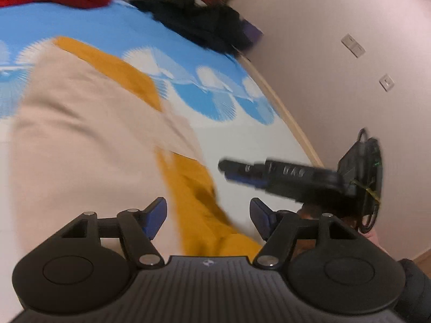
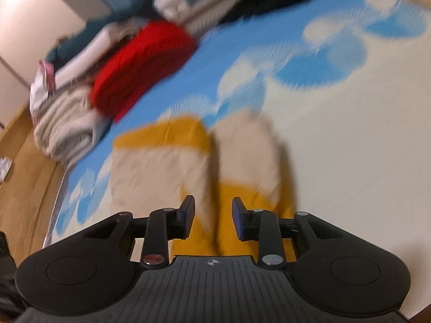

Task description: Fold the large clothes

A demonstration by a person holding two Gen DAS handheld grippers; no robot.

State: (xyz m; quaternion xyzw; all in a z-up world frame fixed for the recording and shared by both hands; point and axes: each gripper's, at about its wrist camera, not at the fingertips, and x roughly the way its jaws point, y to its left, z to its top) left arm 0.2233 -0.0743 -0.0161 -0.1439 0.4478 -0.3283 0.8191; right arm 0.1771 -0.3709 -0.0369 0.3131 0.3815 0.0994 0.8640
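A beige and mustard-yellow garment (image 1: 89,140) lies partly folded on the blue-and-white bed sheet (image 1: 242,140). It also shows in the right wrist view (image 2: 161,167), with a folded part (image 2: 247,148) beside it. My left gripper (image 1: 208,216) is open and empty just above the garment's yellow edge. My right gripper (image 2: 212,216) is open and empty above the yellow part. The right gripper also shows in the left wrist view (image 1: 229,171), at the right over the sheet. Both views are blurred.
A red garment (image 2: 140,72) and a pile of folded pale clothes (image 2: 67,123) lie at the sheet's far side. Dark clothes (image 1: 204,24) lie at the far end near the wall (image 1: 336,53). A wooden floor (image 2: 24,177) lies beyond the sheet's left edge.
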